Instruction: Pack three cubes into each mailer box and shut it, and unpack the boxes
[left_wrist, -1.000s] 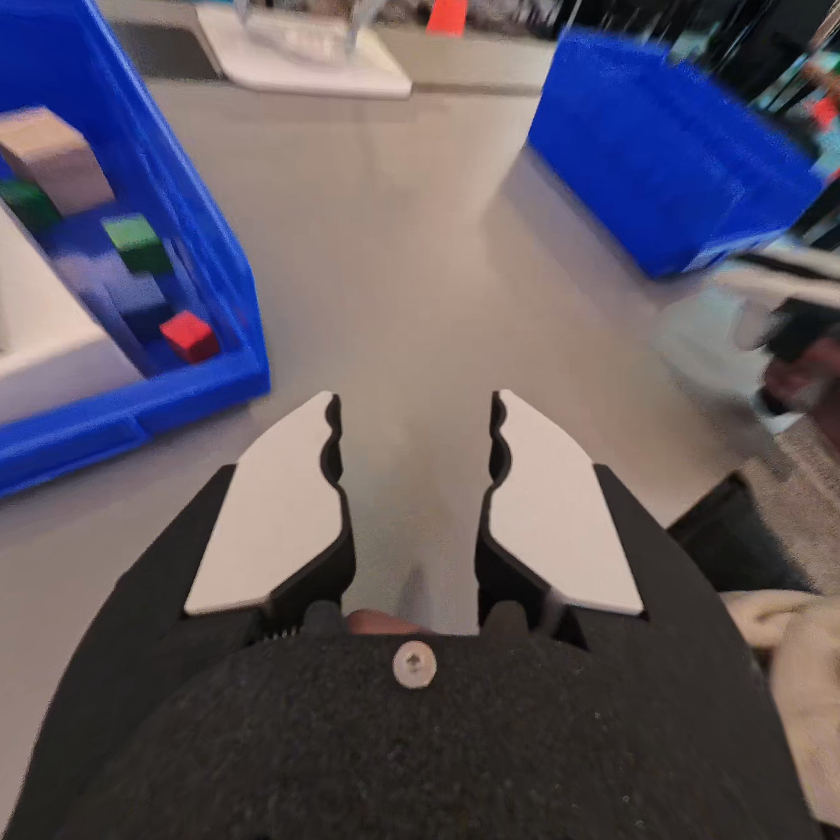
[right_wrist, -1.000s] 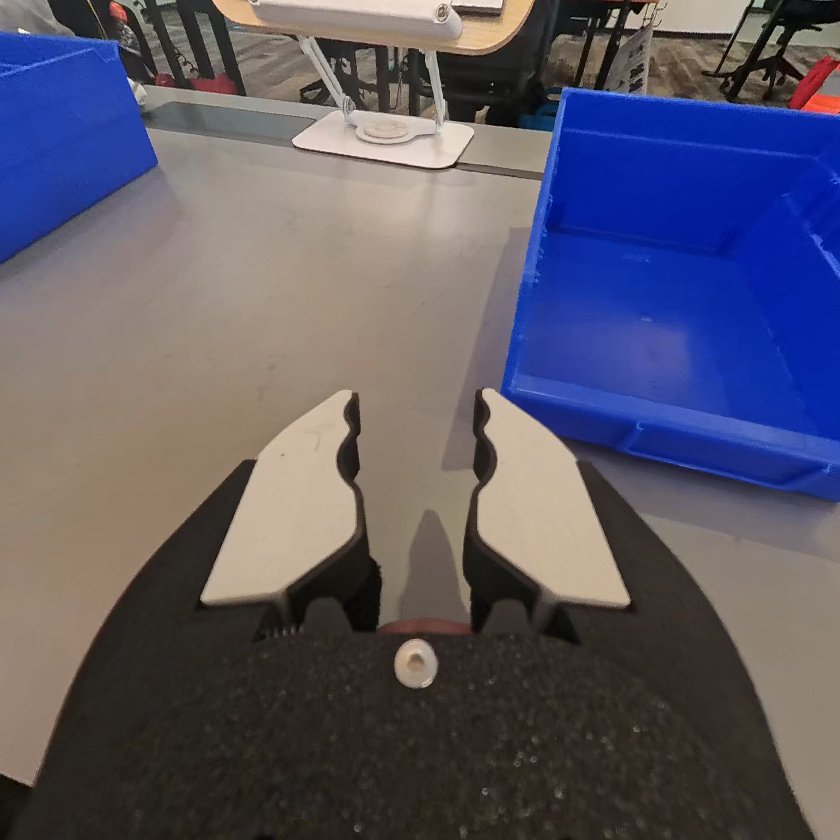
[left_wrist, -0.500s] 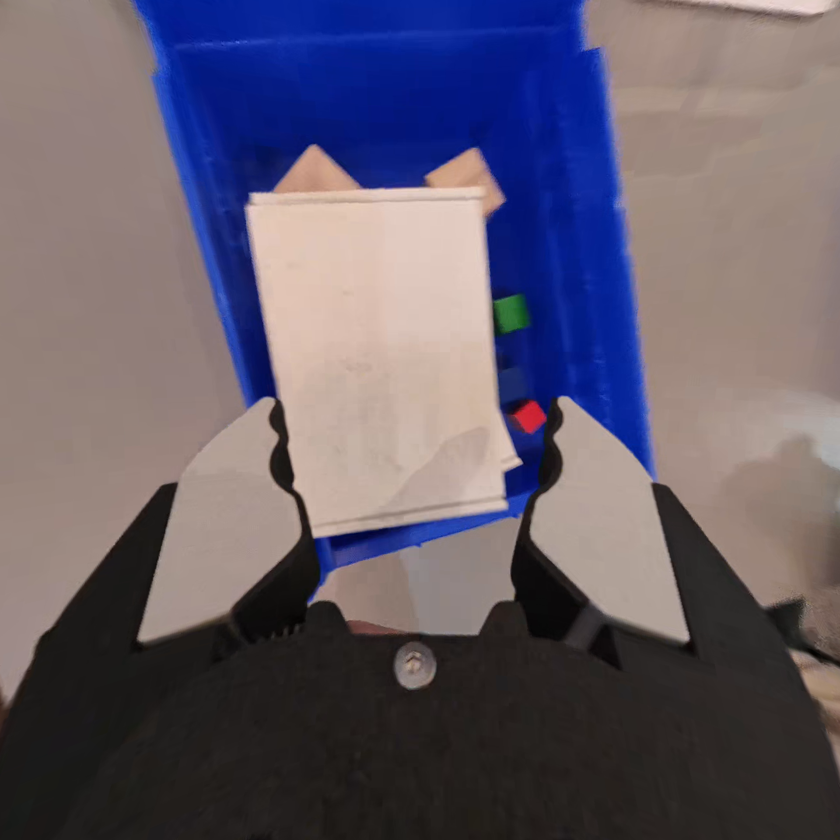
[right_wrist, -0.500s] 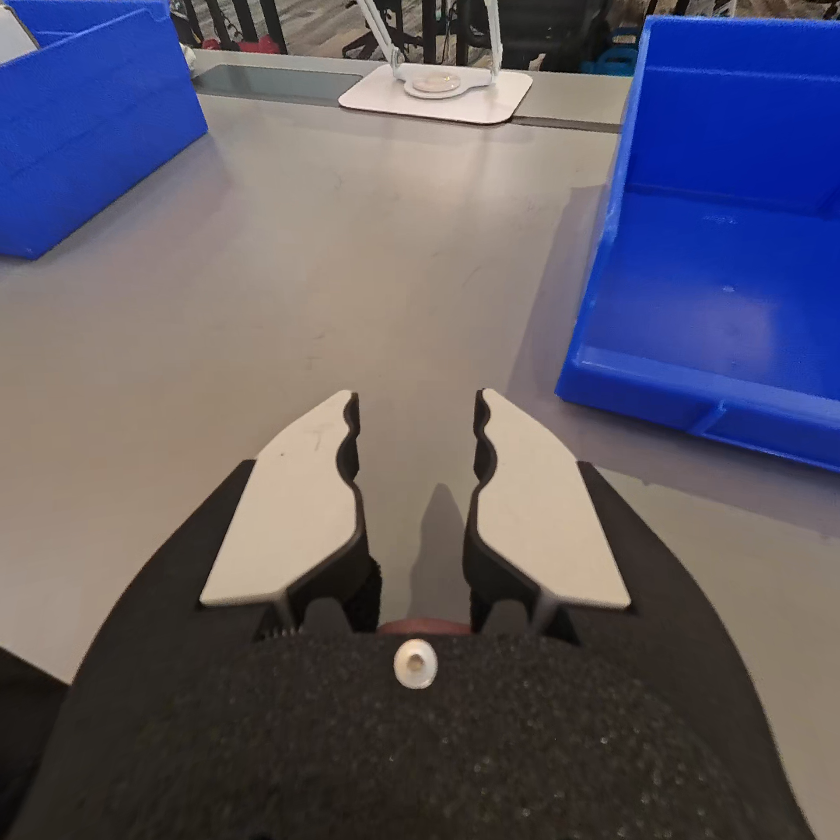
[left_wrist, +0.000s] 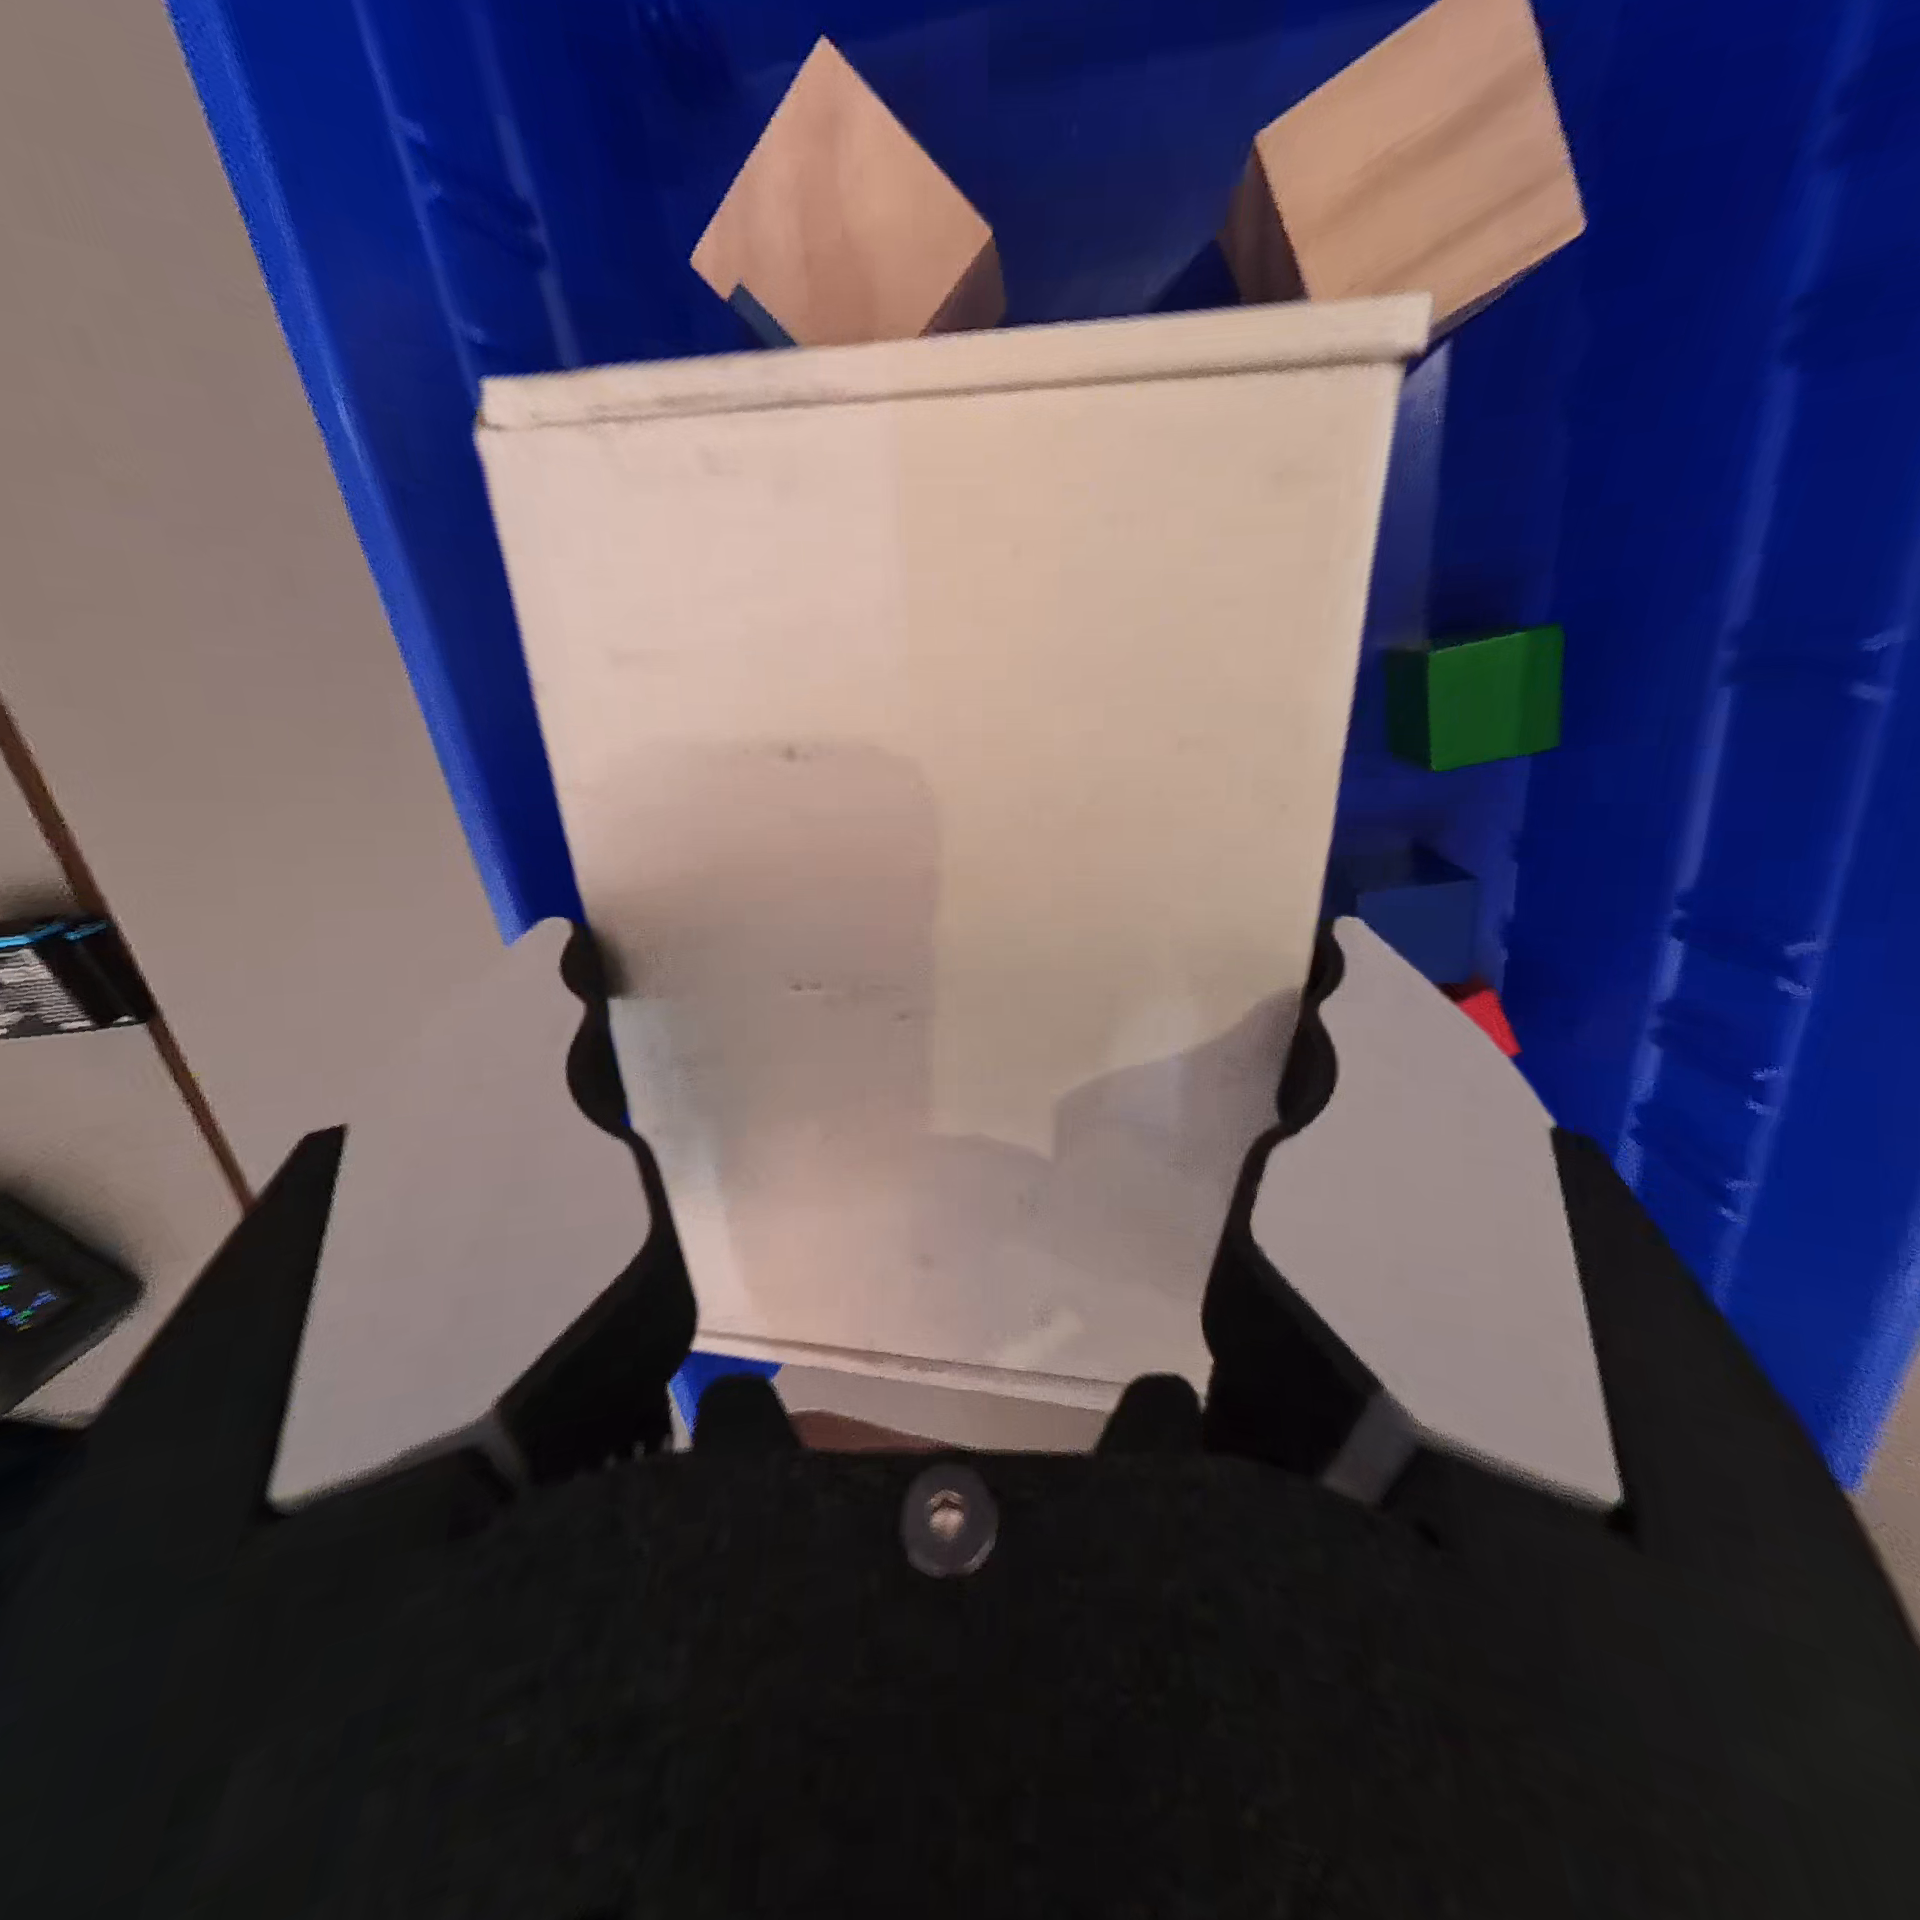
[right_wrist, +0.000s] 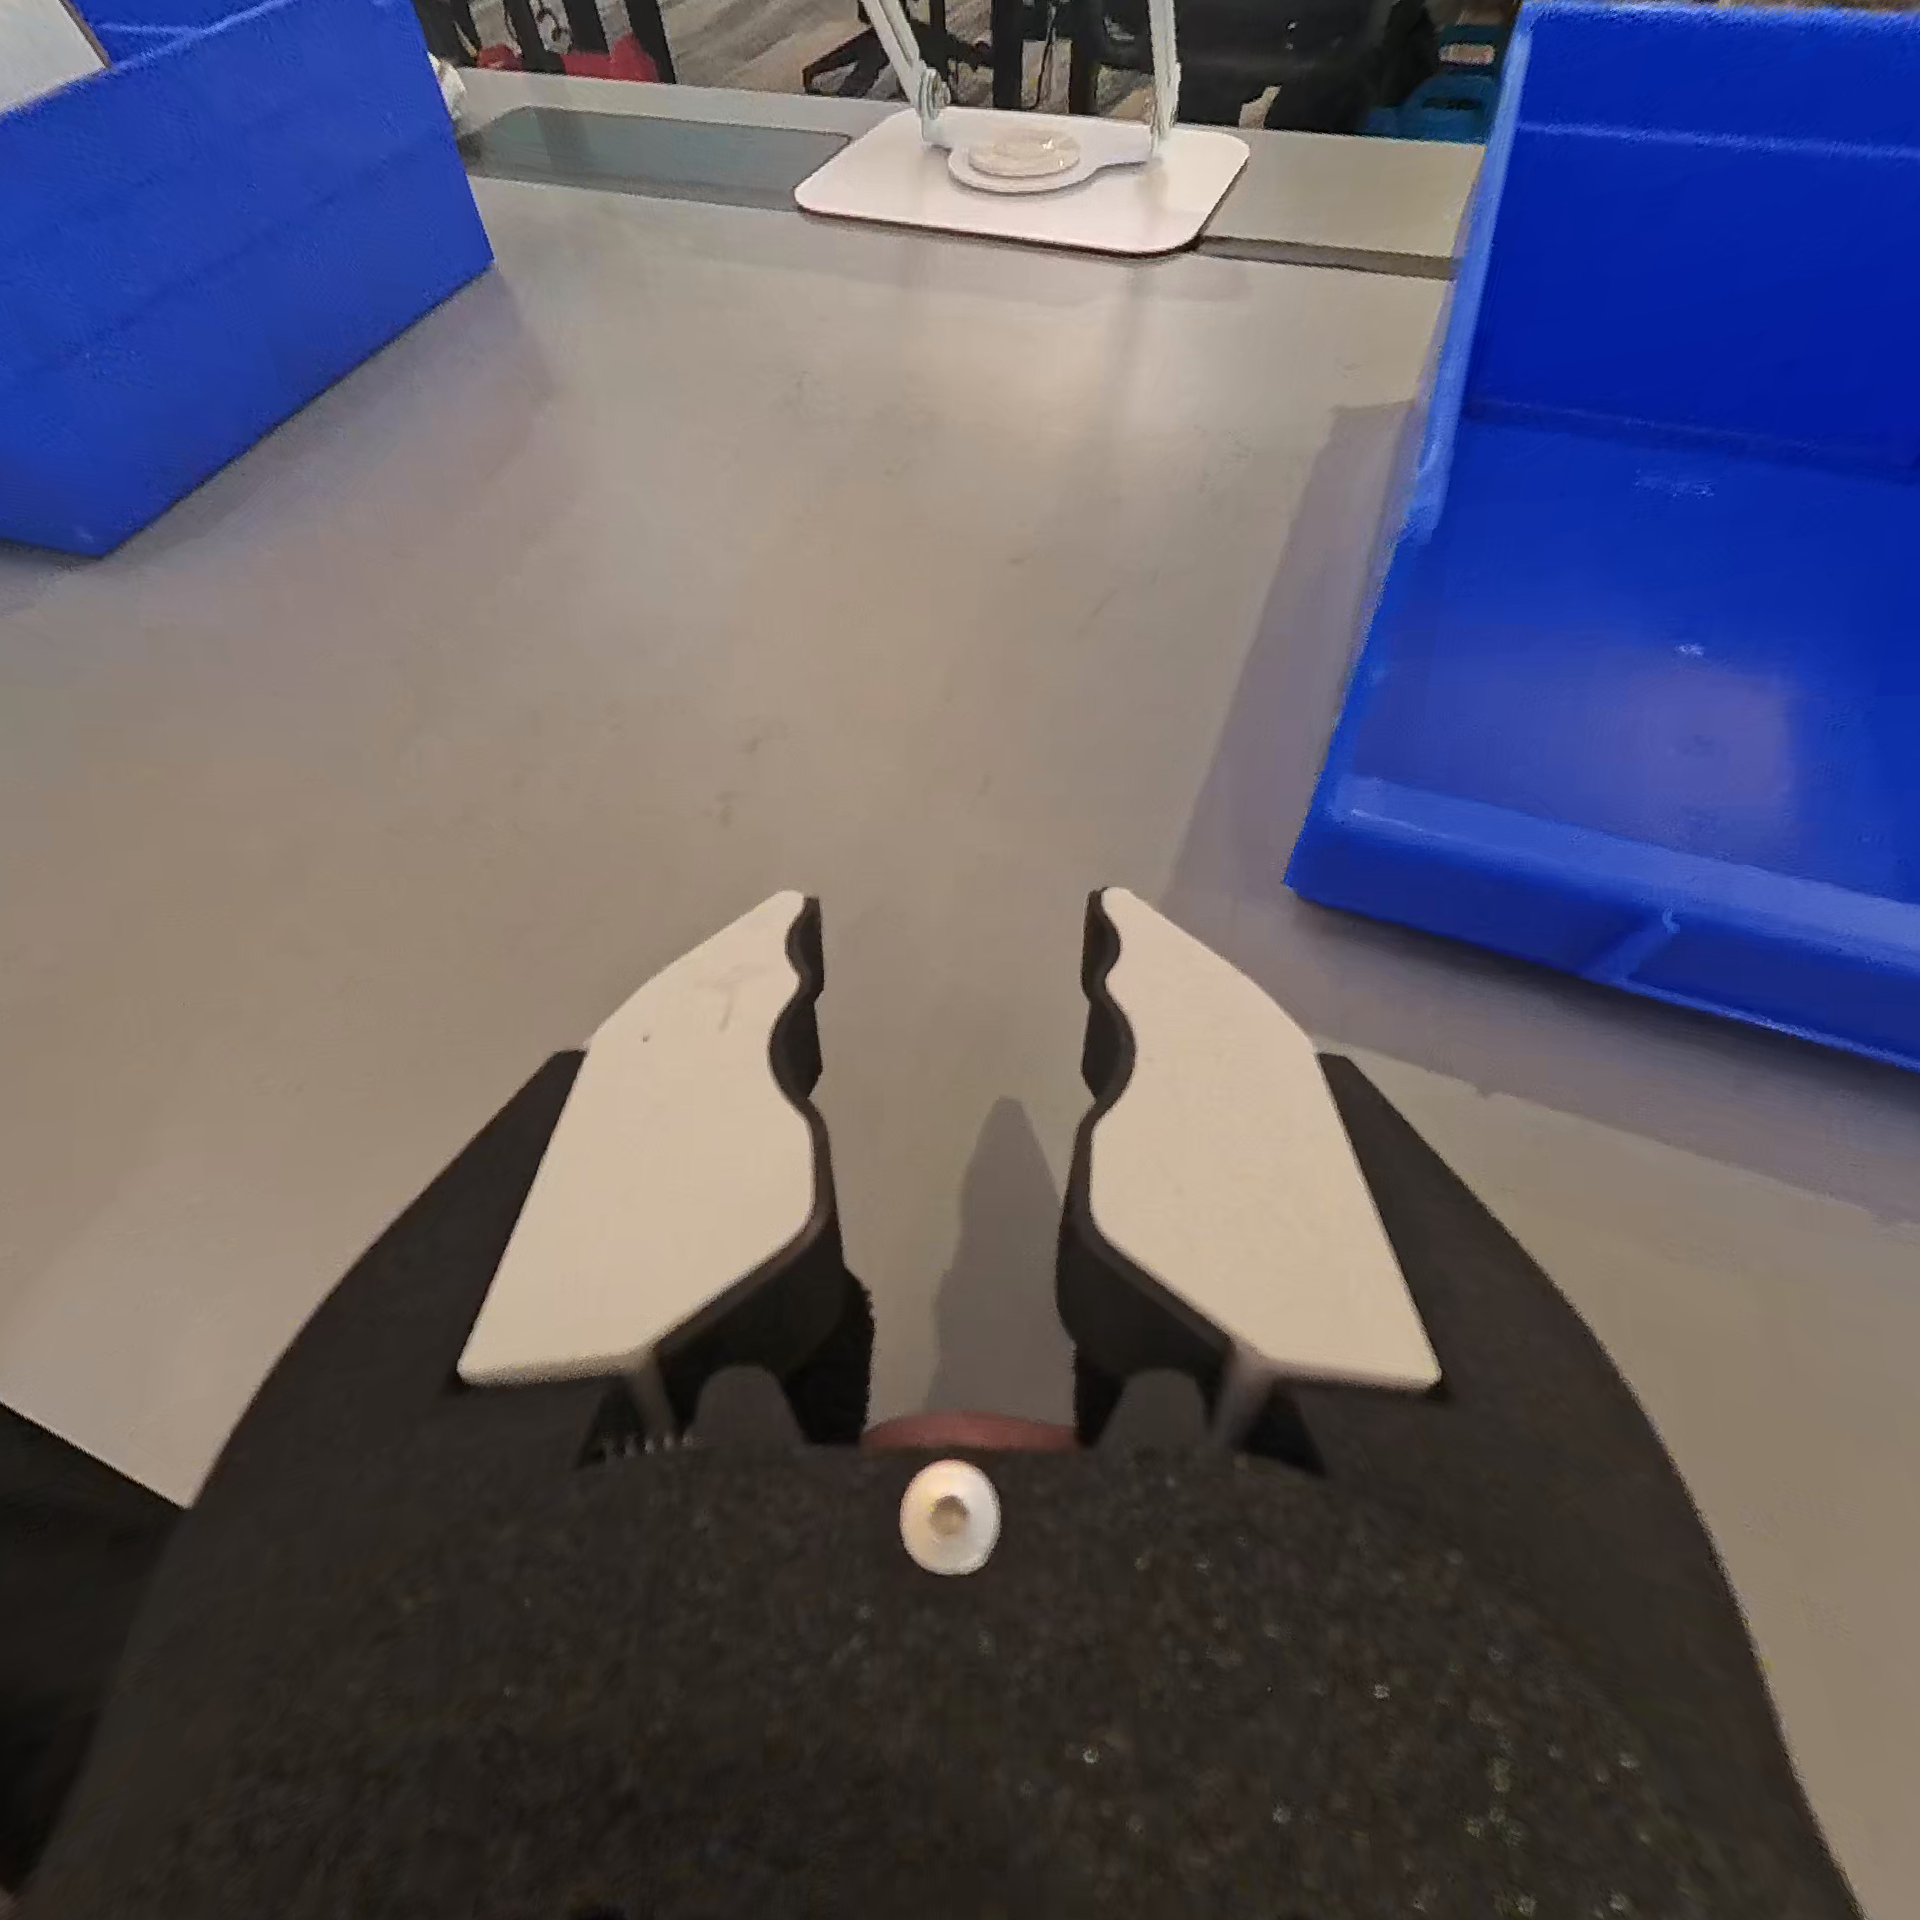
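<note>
Between the fingers of the left gripper (left_wrist: 940, 1023) lay a shut white mailer box (left_wrist: 935, 810), flat inside a blue bin (left_wrist: 1704, 727); the jaws stood wide, one on each long side of the box, right against its edges, though the blurred picture did not settle whether they pressed on it. Beyond the box's far edge two pale wooden cubes (left_wrist: 852, 218) stood tilted on the bin floor. To the right of the right finger, along the bin wall, sat a green cube (left_wrist: 1475, 696), a blue cube (left_wrist: 1423, 914) nearer, and a red cube (left_wrist: 1481, 1018) partly hidden behind the fingertip. The right gripper (right_wrist: 951, 971) hung over a bare grey table (right_wrist: 727, 582), its jaws parted with nothing between them. Ahead and to its right stood a second blue bin (right_wrist: 1621, 665), tipped open toward it. Far to its left was the side wall of the first bin, and straight ahead at the table's far edge a white stand base (right_wrist: 1023, 192).
</note>
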